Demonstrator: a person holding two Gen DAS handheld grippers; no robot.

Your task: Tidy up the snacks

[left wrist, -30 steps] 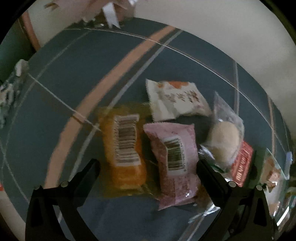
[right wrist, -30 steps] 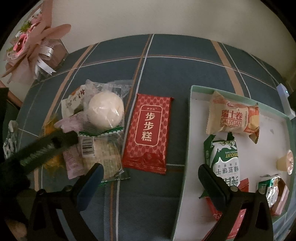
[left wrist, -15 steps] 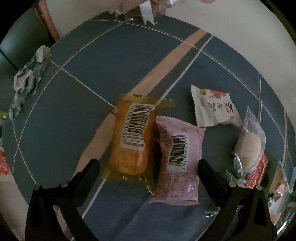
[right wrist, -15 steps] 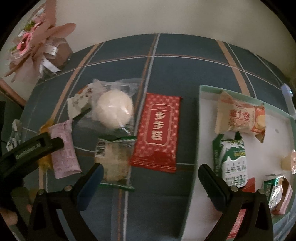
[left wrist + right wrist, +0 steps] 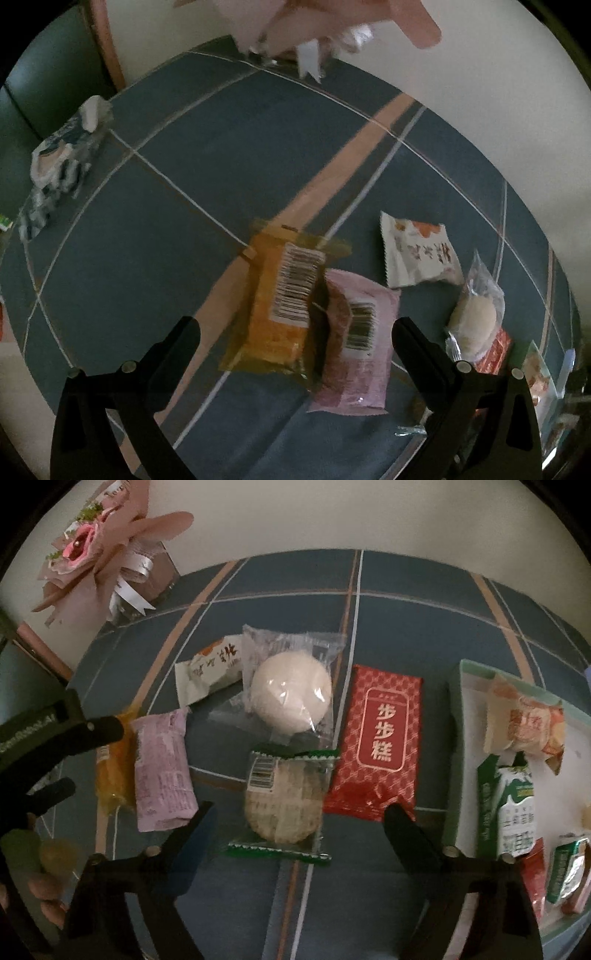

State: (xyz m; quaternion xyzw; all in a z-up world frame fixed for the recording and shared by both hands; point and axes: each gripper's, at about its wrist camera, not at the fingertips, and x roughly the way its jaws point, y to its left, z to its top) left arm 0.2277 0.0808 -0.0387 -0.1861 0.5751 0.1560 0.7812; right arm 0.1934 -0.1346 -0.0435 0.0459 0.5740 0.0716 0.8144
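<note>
Orange pack (image 5: 280,306) overlaps the pink pack (image 5: 356,345), barcodes up; both grippers' fingers (image 5: 177,343) spread wide, holding nothing; tray (image 5: 456,753) cut off.

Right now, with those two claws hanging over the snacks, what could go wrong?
The left gripper is open over two packets at once: the orange packet overlaps the pink packet, so closing might catch both or push one aside. The right gripper hovers open around the round cracker packet, whose wrapper touches the red packet and the white bun; a careless grab could drag them. Squeezing hard may also crush the cracker.
</note>
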